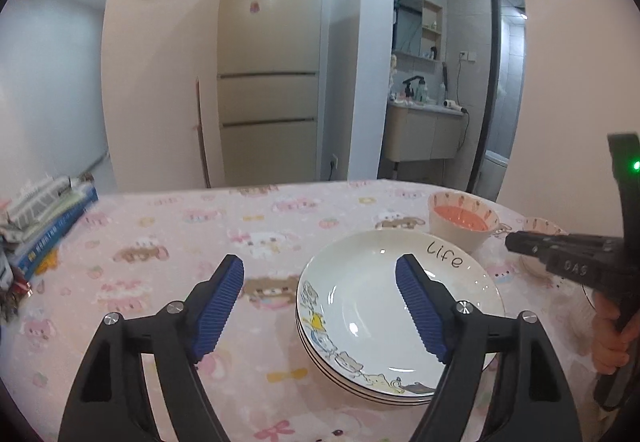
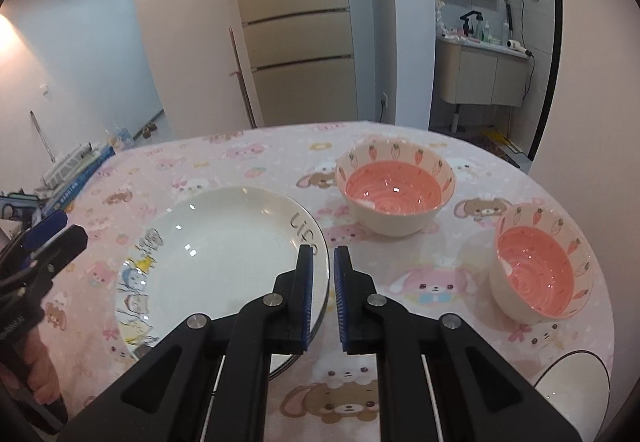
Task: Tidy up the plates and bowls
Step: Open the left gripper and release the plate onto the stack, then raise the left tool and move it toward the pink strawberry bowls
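Note:
A stack of white plates (image 1: 360, 306) with cartoon rims and the word "Life" lies on the pink tablecloth (image 1: 160, 242). My left gripper (image 1: 319, 262) is open above the stack's left rim, one finger over the plate, the other over the cloth, and holds nothing. My right gripper (image 2: 323, 254) is shut and empty, just off the right edge of the plate stack (image 2: 224, 250). Two pink-lined bowls stand apart to the right, one farther away (image 2: 394, 190) and one nearer (image 2: 536, 266). In the left wrist view the far bowl (image 1: 460, 222) shows, with the right gripper (image 1: 516, 242) in front of the other.
A further white plate (image 2: 576, 378) with a dark rim is cut off at the table's near right edge. Books and folded cloth (image 1: 52, 226) are piled at the table's left end. A fridge (image 1: 270, 62) stands beyond the far edge. A hand grips each tool.

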